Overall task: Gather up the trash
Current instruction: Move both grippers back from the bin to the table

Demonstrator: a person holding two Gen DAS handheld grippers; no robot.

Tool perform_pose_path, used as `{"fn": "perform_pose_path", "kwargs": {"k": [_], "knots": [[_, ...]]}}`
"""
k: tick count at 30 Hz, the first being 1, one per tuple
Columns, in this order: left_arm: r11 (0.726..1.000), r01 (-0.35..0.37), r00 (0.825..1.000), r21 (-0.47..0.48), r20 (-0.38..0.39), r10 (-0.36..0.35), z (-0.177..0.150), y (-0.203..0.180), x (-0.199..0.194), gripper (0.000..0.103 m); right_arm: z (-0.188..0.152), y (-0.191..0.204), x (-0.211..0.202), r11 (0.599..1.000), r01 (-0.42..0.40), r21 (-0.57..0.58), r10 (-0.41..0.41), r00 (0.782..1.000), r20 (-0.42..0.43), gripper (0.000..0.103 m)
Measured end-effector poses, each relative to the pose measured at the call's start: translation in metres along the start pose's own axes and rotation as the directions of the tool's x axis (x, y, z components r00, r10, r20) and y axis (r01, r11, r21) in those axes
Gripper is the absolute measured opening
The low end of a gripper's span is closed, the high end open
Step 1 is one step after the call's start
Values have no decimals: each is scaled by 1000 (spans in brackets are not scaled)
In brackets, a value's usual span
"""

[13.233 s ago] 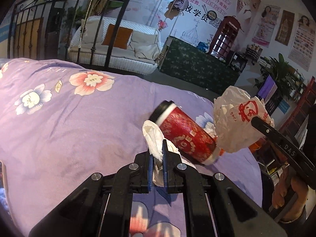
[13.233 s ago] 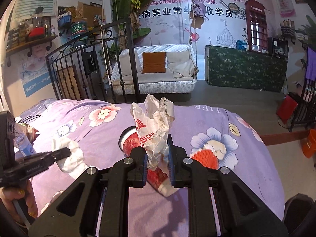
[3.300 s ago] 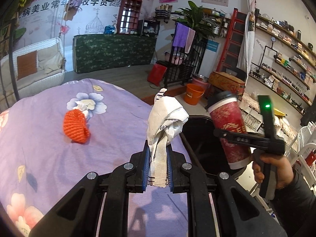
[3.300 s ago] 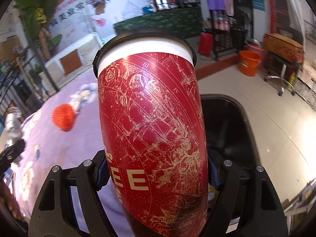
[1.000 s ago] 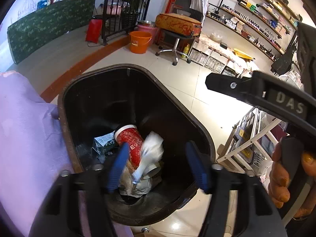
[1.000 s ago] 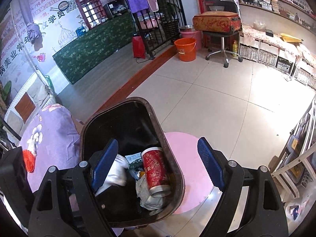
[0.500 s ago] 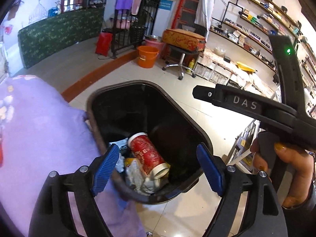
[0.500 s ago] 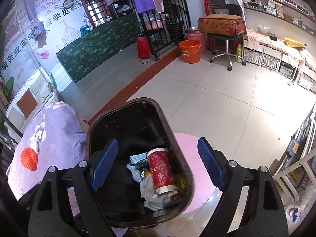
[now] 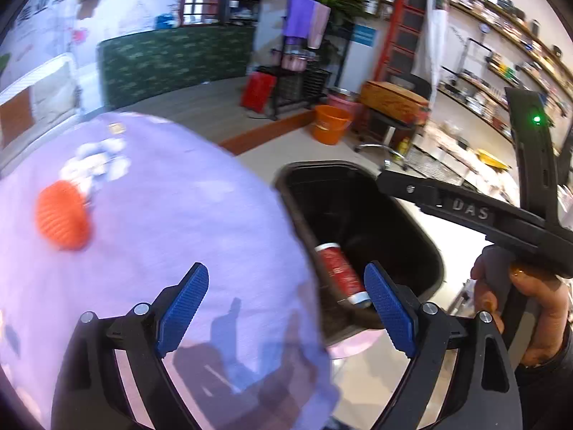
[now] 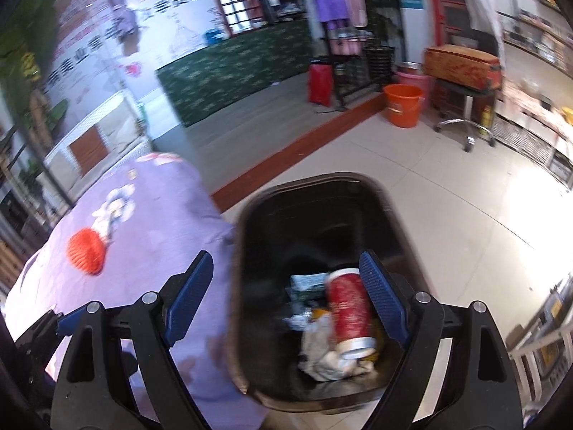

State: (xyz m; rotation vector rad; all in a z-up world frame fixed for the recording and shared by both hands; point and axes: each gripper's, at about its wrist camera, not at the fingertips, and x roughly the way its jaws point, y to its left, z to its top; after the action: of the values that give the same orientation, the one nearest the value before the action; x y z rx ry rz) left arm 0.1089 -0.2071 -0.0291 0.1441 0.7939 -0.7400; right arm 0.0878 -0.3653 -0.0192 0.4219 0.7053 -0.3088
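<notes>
A purple floral bedspread (image 9: 172,222) covers the bed, with an orange ball (image 9: 61,219) lying on it. Beside the bed, a black bin (image 10: 315,215) stands on the tiled floor (image 10: 447,186) of a shop-like room with an orange bucket (image 10: 403,104). Since half a second ago both views have swung back toward the bed. The left hand-held gripper (image 9: 286,302) and right hand-held gripper (image 10: 286,295) are both spread wide and empty. The red cup (image 10: 349,310) lies in the bin on crumpled paper (image 10: 322,353), below the right hand-held gripper.
</notes>
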Motion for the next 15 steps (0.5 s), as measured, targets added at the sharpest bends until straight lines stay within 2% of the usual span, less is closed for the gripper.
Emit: {"fn": "perform_pose_path", "kwargs": {"k": [6, 12, 15], "knots": [[989, -112, 994, -96, 6, 113, -23, 48, -24, 87, -10, 53, 15, 988, -117, -98, 113, 992, -48, 83], [948, -245, 969, -201, -22, 246, -36, 105, -37, 87, -21, 106, 24, 954, -220, -206, 207, 975, -83, 83], [927, -289, 956, -238, -19, 293, -37, 129, -46, 87, -25, 127, 29, 937, -254, -240, 237, 966, -99, 83]]}}
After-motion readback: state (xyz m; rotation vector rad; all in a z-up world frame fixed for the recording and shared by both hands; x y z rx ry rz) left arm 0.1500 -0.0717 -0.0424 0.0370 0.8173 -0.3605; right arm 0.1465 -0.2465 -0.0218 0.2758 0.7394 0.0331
